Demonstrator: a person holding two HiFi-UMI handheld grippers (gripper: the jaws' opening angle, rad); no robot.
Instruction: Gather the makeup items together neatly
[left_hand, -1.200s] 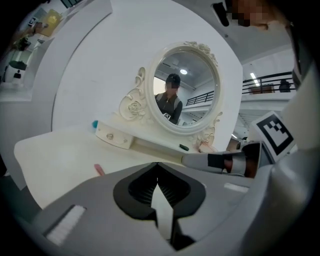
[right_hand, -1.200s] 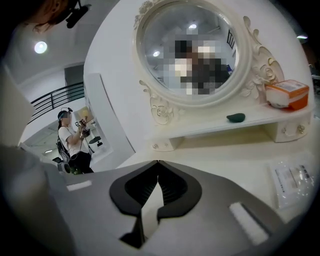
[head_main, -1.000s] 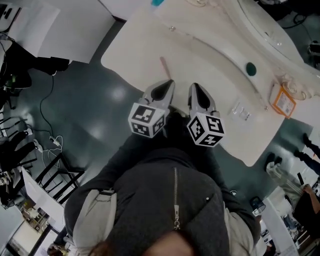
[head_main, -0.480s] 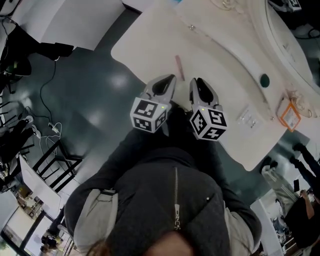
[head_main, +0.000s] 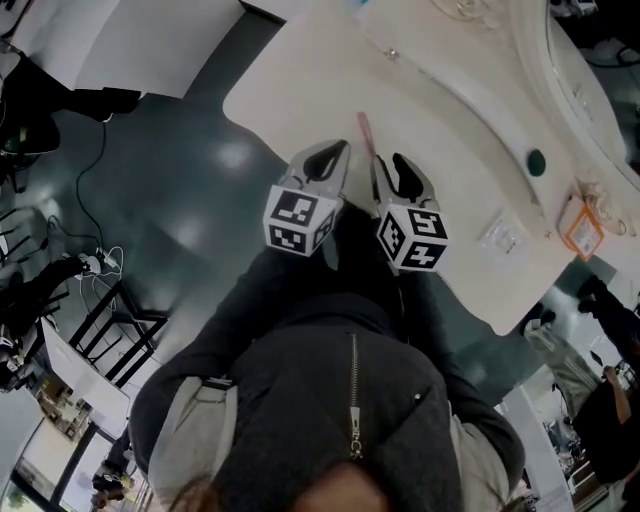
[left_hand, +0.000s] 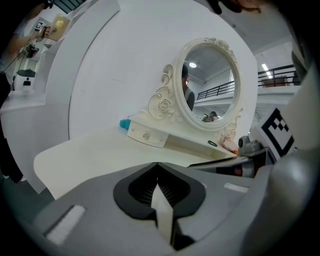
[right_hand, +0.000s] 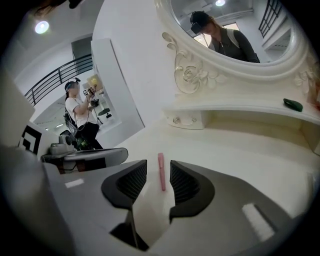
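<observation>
Right gripper view: my right claw has just been opening, half-wide, lined up on the slim pink plastic pen lying on the cream table, likely my next pickup; left claw pinched together, empty.

The cream tabletop lies open across its near-left part, with room to pass on either side of the slim pink stick, the one thing lying there. Behind it a raised cream shelf with a small drawer blocks the way, and the oval mirror in its carved white frame rises above that. A clear plastic pack and an orange packet crowd the right end
</observation>
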